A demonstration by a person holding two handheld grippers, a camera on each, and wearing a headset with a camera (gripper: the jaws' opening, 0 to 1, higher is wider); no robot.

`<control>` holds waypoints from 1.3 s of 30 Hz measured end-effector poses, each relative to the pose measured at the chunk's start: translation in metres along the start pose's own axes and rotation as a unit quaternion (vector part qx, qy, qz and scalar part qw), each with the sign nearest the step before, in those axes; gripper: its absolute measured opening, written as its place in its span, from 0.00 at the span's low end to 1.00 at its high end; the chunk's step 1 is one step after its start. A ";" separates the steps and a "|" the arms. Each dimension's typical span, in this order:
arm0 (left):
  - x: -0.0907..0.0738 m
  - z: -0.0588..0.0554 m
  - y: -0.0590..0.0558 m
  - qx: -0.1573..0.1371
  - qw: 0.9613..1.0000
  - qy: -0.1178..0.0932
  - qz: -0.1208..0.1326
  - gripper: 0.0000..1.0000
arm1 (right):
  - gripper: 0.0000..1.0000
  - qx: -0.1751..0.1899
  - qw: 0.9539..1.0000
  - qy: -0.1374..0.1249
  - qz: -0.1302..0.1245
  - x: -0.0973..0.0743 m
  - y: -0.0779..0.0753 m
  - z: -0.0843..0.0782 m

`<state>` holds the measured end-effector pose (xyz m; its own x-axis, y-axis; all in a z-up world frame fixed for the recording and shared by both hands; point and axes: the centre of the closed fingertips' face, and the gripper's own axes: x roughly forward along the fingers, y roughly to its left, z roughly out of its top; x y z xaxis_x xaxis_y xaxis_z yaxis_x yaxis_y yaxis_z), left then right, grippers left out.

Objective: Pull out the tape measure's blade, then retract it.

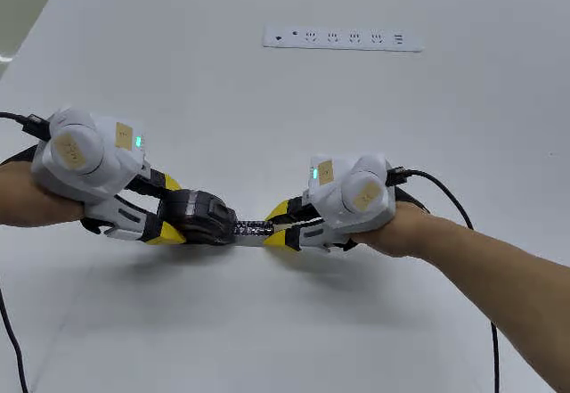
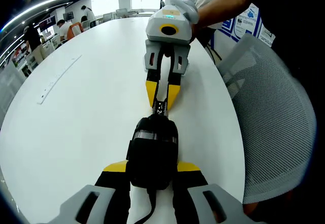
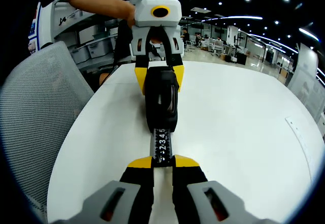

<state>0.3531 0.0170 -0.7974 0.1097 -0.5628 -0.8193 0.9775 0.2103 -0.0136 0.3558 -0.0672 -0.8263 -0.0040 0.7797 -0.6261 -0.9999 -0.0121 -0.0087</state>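
**Tape blade barely out, most of the job left**

So the left gripper point(image 2: 152, 167) has its jaws squeezed in on both sides of the black tape measure case point(image 2: 152, 150), holding it low over the white table point(image 1: 267, 108). I honestly can't tell if it's resting on the surface or just off it. The right gripper point(image 3: 162, 162) faces it head-on, jaws pinched almost fully closed on the tip end of the blade point(image 3: 162, 148).

Only a short stretch of blade shows between the case and the yellow tips, with a few small numbers readable on it. The two grippers are close together, near the table's front middle, well apart from the power strip point(image 1: 343, 38) at the back.

My read: the pull-out has only begun. It needs the rest of that pull, then the whole retract.
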 end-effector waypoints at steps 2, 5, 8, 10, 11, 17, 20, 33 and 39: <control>0.000 0.000 0.000 0.000 1.000 -0.001 0.000 0.28 | 0.10 -0.001 1.000 0.001 0.000 -0.001 0.000 -0.001; 0.000 0.000 0.000 0.000 1.000 -0.001 -0.001 0.28 | 0.10 -0.002 1.000 0.002 0.000 -0.004 -0.001 -0.002; 0.000 0.000 0.001 -0.001 1.000 -0.001 -0.001 0.28 | 0.10 -0.003 1.000 0.002 0.000 -0.007 -0.001 -0.003; -0.001 0.000 0.001 -0.001 1.000 -0.002 0.000 0.28 | 0.10 -0.004 1.000 0.004 0.000 -0.009 -0.002 -0.004; -0.001 0.000 0.001 -0.002 1.000 -0.002 0.000 0.28 | 0.10 -0.005 1.000 0.004 0.000 -0.010 -0.002 -0.004; -0.001 0.000 0.001 -0.003 1.000 -0.003 0.000 0.28 | 0.10 -0.011 1.000 0.005 -0.001 -0.015 -0.003 -0.006; -0.002 0.000 0.002 -0.004 1.000 -0.003 0.000 0.28 | 0.11 -0.013 1.000 0.006 -0.001 -0.018 -0.004 -0.008; -0.001 0.000 0.002 -0.006 1.000 -0.006 0.000 0.29 | 0.11 -0.017 1.000 0.012 -0.001 -0.030 -0.005 -0.018; 0.000 0.001 0.002 -0.008 1.000 -0.008 0.000 0.29 | 0.11 -0.019 1.000 0.015 -0.003 -0.037 -0.006 -0.022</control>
<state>0.3556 0.0171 -0.7969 0.1121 -0.5753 -0.8103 0.9746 0.2227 -0.0233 0.3617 -0.1097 -0.8206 0.0024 0.7601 -0.6498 -0.9986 -0.0324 -0.0415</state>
